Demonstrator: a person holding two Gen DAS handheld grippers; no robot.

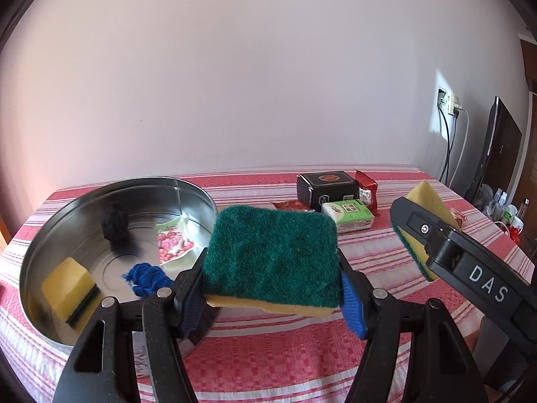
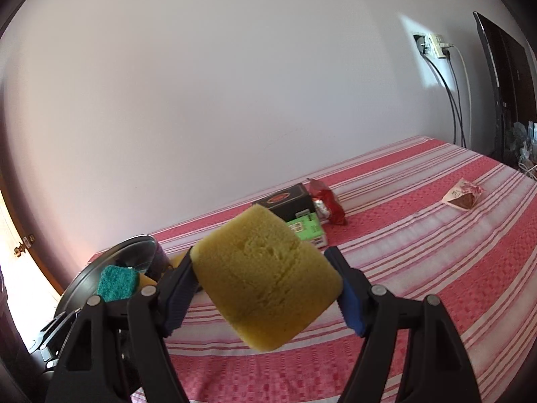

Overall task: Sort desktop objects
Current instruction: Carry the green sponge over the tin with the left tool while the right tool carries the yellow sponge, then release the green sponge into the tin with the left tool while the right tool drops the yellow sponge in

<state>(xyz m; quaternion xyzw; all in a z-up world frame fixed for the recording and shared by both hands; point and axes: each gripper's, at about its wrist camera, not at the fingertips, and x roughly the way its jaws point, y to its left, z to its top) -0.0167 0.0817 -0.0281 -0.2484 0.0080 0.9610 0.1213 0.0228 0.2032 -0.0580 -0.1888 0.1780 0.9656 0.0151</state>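
A green-topped scouring sponge (image 1: 272,255) sits clamped between the jaws of the left gripper (image 1: 272,280), green scrub face up and yellow foam underneath, held above the near rim of a round metal basin (image 1: 198,191). A second sponge (image 2: 265,282) is pinched in the jaws of the right gripper (image 2: 265,288), tilted with its yellow foam face toward the right wrist camera; in the left wrist view the same sponge shows at the right, yellow side up with a green edge below, lifted clear of the tabletop (image 1: 268,352), which is covered in a red and white striped cloth. Inside the basin lie a third yellow-and-green sponge (image 1: 70,288) against the near wall, a blue scrap of what may be cloth or yarn (image 1: 147,278), a dark round object (image 1: 114,225) too blurred to identify, and a packet printed with red pieces (image 1: 174,241). Farther back on the tabletop, a black box (image 1: 327,186) stands with a green and white packet (image 1: 349,215) just in front of it and a red foil snack bag (image 1: 367,189) beside it. Well apart to the right lies a small pink and brown wrapper (image 2: 463,194). A wall socket with plugged cables (image 2: 433,45) and a dark flat screen (image 2: 506,84) sit beyond the tabletop's far right corner.
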